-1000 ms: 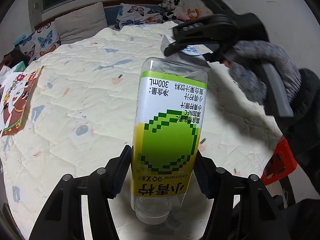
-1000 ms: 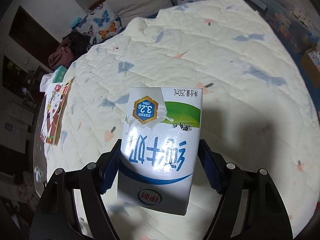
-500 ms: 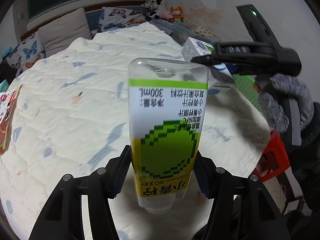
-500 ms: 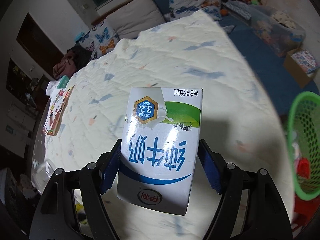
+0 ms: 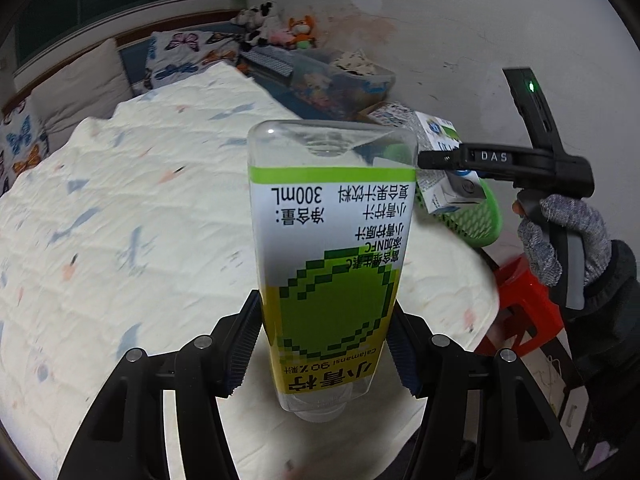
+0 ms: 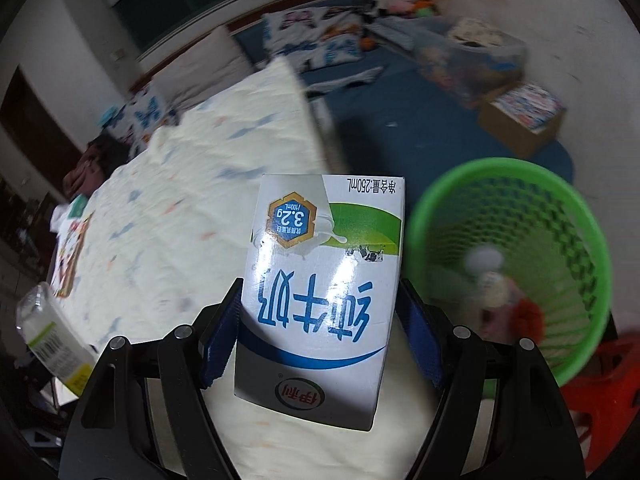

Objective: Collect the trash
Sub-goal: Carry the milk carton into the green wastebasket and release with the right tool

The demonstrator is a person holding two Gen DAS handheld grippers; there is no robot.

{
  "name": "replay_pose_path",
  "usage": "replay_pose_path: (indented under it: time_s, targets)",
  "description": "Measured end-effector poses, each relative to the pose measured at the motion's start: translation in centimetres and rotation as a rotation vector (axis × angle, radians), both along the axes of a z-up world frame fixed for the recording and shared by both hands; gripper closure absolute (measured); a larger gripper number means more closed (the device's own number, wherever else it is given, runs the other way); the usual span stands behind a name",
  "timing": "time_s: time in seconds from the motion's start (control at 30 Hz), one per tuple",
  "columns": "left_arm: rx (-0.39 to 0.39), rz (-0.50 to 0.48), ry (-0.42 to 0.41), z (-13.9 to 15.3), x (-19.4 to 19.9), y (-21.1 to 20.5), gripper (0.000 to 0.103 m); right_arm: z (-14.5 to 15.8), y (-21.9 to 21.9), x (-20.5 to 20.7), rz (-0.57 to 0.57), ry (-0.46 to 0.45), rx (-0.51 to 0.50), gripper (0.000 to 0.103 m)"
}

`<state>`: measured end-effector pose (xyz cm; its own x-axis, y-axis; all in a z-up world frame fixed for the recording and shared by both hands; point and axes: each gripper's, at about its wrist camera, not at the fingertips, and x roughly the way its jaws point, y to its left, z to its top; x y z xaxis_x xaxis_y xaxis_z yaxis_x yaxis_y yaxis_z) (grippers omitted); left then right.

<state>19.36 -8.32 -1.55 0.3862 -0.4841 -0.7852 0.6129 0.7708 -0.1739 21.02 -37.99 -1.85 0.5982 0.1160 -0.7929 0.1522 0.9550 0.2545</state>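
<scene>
Both claws are loaded. Left claw [image 5: 324, 344] is clamped on an empty clear juice bottle [image 5: 330, 264] with a green pixel-lime label, gripped low near the neck so the base points away from the camera. Right claw [image 6: 320, 336] is clamped on a small white-and-blue milk carton [image 6: 324, 288], held upside down with its print reversed, pads squeezing the two narrow sides. My guess is that gripping each one across the body like that keeps it from swinging while it's carried, and one item per hand means one trip.

Where the trash is headed looks pretty obvious: a green mesh wastebasket [image 6: 516, 264] sits just off the corner of the bed, next to a red plastic stool [image 6: 596, 376]. It already has a few bits in the bottom, too blurry to name. The carton is right beside the rim but not over the opening yet, so I'd say the drop hasn't happened. From the left wrist view you can see the gloved hand [image 5: 568, 240] holding the other claw out over the basket side, with the bottle trailing behind over the bed.

Surface underneath is a bed with a cream quilted bedspread [image 5: 120, 220] printed with small blue and orange shapes. Butterfly-print pillows [image 5: 180, 56] sit at the head, stuffed toys [image 5: 280, 28] along the wall, a cardboard box [image 6: 524, 116] and a clear storage bin on the blue floor mat. Room's dim, dark window up top.
</scene>
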Motion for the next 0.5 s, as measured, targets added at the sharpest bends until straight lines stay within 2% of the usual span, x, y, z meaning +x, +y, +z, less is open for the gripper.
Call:
replay_pose_path:
  time_s: [0.23,0.5]
  targets:
    - [-0.013,-0.052,-0.004,0.9,0.6,-5.0,0.046,-1.8,-6.7,-1.2,-0.107,0.011,-0.068,0.029]
    - [-0.014,-0.093,-0.006,1.3,1.5,-10.1,0.046,-5.5,-11.9,-1.9,-0.180,0.065,-0.073,0.029]
